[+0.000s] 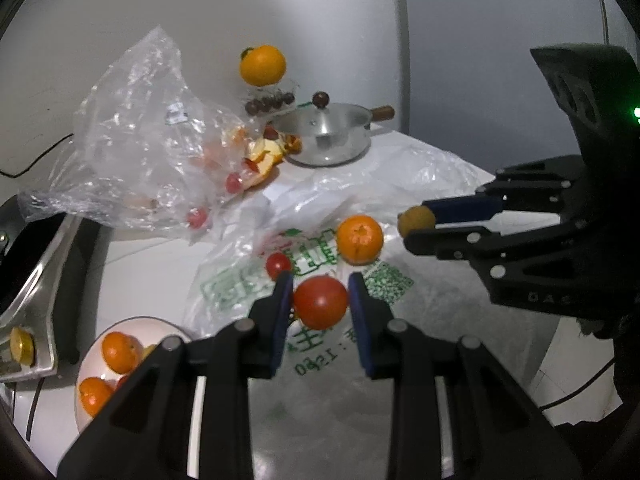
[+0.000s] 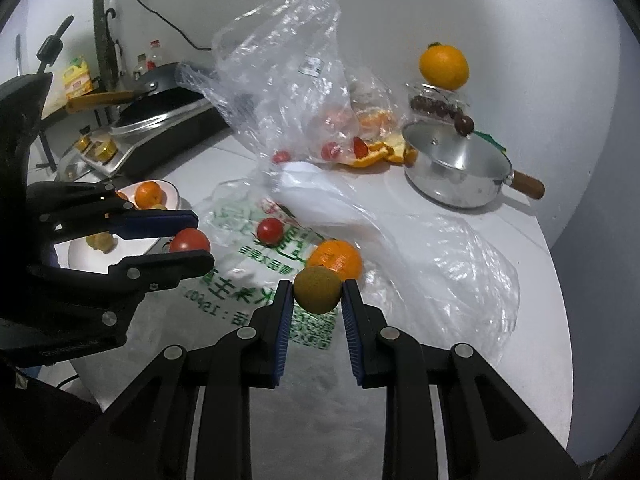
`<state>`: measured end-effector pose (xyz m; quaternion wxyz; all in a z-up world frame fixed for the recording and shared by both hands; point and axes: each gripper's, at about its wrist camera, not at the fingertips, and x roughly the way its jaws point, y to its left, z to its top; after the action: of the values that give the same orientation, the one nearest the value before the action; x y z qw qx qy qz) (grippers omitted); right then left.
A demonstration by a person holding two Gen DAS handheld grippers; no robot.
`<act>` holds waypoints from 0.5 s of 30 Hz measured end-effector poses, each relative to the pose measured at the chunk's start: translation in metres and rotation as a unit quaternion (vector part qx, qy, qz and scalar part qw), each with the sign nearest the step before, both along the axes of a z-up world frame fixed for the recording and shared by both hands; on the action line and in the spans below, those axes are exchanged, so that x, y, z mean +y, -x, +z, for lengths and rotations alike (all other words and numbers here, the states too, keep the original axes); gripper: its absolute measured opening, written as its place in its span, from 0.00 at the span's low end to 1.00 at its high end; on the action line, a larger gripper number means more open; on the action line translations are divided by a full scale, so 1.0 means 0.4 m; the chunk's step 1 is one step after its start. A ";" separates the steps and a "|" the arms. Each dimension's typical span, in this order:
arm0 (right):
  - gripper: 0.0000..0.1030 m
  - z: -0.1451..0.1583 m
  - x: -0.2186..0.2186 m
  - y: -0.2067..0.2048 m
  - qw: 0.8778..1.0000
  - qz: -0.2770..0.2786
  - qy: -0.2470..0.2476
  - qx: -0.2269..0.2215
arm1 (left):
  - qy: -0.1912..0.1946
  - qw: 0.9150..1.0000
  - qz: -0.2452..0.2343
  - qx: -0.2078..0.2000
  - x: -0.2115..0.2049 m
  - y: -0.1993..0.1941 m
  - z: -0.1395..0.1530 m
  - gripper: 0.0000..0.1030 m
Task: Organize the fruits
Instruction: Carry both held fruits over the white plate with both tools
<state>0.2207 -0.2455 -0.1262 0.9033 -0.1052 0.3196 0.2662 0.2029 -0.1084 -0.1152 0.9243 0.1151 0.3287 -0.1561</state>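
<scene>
My left gripper [image 1: 320,296] is shut on a red tomato [image 1: 320,302] and holds it above a printed plastic bag [image 1: 320,360]; it also shows in the right wrist view [image 2: 192,242]. My right gripper [image 2: 316,292] is shut on a small yellow-brown fruit [image 2: 317,290], seen from the left wrist view [image 1: 416,220]. An orange [image 1: 359,239] and a small tomato [image 1: 278,265] lie on the bag. A white plate [image 1: 132,326] at lower left holds oranges [image 1: 120,352]; in the right wrist view the plate [image 2: 172,190] shows behind the left gripper.
A crumpled clear bag [image 1: 132,148] with small tomatoes and orange peel [image 1: 264,156] stands at the back. A steel pot with lid [image 1: 326,134], a jar with an orange on top [image 1: 263,65], and a stove with a pan [image 2: 160,108] stand around.
</scene>
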 end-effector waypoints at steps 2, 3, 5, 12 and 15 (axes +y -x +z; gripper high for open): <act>0.26 0.009 0.013 0.008 1.000 0.004 0.000 -0.004 | 0.002 1.000 0.004 -0.004 0.011 0.009 0.008 0.28; 0.26 0.011 0.019 0.011 1.000 0.006 0.000 -0.005 | 0.003 1.000 0.006 -0.006 0.019 0.017 0.013 0.28; 0.26 0.015 0.033 0.018 1.000 0.011 0.001 -0.006 | 0.005 1.000 0.011 -0.010 0.034 0.029 0.018 0.28; 0.26 0.025 0.102 0.035 0.999 0.036 0.003 -0.010 | 0.006 0.999 0.029 -0.012 0.105 0.067 0.028 0.28; 0.26 0.031 0.133 0.039 0.999 0.044 0.000 -0.012 | 0.007 0.999 0.038 -0.012 0.138 0.082 0.028 0.28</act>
<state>0.2050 -0.1925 -0.1137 0.8942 -0.1227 0.3040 0.3048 0.1699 -0.0533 -0.1041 0.9343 0.0980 0.3204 -0.1216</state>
